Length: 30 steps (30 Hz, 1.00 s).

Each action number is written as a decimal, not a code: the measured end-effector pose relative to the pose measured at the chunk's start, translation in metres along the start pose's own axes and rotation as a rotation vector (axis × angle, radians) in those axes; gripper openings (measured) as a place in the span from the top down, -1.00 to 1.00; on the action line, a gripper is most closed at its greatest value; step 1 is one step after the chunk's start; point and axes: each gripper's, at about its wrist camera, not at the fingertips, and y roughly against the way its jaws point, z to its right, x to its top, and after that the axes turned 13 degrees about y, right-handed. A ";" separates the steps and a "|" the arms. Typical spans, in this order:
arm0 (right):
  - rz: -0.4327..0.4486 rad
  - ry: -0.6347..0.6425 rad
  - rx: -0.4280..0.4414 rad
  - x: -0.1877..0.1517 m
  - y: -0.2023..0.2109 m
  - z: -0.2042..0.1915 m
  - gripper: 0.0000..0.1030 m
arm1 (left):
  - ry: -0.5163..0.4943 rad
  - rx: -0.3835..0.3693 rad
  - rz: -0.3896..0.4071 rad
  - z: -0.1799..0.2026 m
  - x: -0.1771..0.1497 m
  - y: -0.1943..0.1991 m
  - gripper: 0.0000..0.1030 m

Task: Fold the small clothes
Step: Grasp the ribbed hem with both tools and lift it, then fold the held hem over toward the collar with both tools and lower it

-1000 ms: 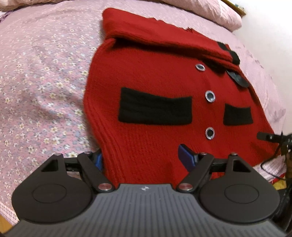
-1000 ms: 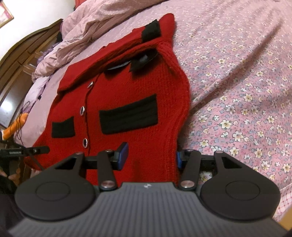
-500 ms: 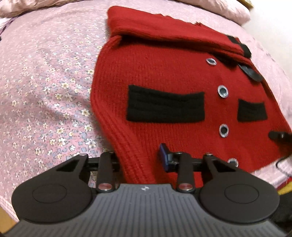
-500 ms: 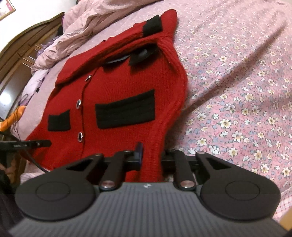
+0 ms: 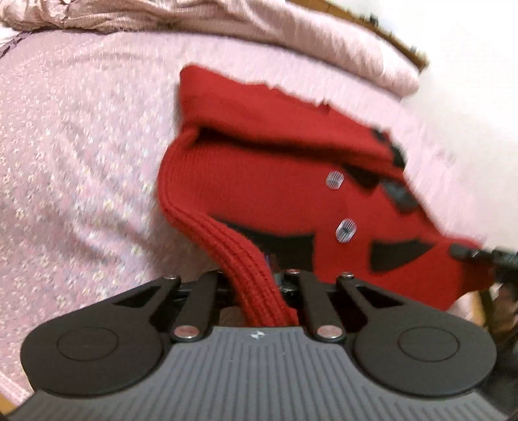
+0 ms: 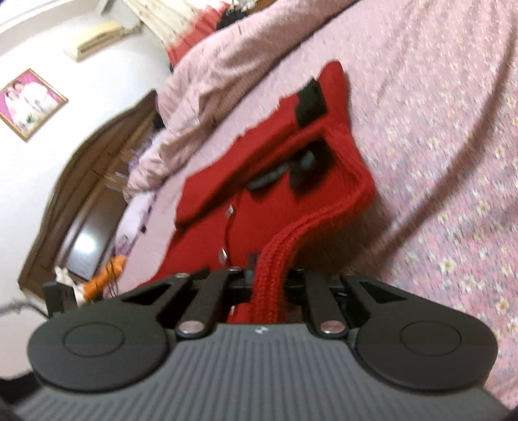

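A small red knit cardigan [image 5: 265,168] with black pocket patches and silver buttons lies on the pink flowered bedspread [image 5: 74,168]. Its ribbed bottom hem [image 5: 249,259] rises off the bed into my left gripper [image 5: 259,285], which is shut on the hem's left corner. In the right wrist view the same cardigan [image 6: 259,194] shows, and its ribbed hem [image 6: 275,262] runs up into my right gripper [image 6: 268,281], shut on the right corner. The fingertips of both grippers are hidden by the bunched knit. Both views are blurred.
A rumpled pink quilt [image 5: 291,29] lies along the far side of the bed. A wooden headboard [image 6: 90,181], a framed picture [image 6: 30,103] on the white wall and an orange object [image 6: 103,278] show at the left of the right wrist view.
Both grippers have gone from open astride the bottom hem to shut on it. Each has lifted its corner, so the hem now hangs up off the bedspread.
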 end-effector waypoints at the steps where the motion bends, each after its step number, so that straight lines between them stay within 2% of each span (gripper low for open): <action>1: 0.014 0.006 0.000 0.004 0.000 -0.002 0.81 | 0.014 -0.014 0.017 0.002 0.005 0.003 0.79; 8: 0.101 0.024 0.012 0.032 -0.005 -0.008 0.81 | 0.063 -0.069 0.116 0.020 0.038 0.010 0.80; 18: 0.233 -0.019 0.018 0.074 -0.012 -0.002 0.81 | 0.154 -0.102 0.229 0.029 0.089 0.023 0.80; 30: 0.329 -0.060 -0.012 0.131 -0.041 0.021 0.81 | 0.241 -0.084 0.285 0.030 0.164 -0.015 0.80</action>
